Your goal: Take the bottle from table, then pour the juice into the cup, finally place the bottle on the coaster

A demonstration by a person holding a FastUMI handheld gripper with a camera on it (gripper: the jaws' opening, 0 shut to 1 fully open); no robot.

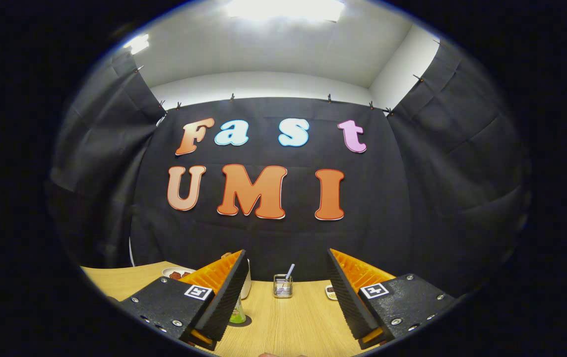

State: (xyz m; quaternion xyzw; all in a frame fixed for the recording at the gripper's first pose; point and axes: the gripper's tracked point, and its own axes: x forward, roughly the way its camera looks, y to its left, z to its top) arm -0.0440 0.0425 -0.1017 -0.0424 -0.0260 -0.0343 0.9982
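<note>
On the wooden table (283,322) the gripper (285,292) hangs with jaws wide and empty, the upright green bottle (237,313) peeking from behind its left finger (223,292), so a leftward shift seems needed.

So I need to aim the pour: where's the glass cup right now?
The glass cup stands on the wooden table beyond the open gripper, centred ahead of the gap between its fingers, near the black cloth wall, with a straw-like stick in it.

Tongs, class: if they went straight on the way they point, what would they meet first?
Probably the small glass holder, straight beyond the open tongs on the table. The gap between looks free, though depth is unclear.
</note>
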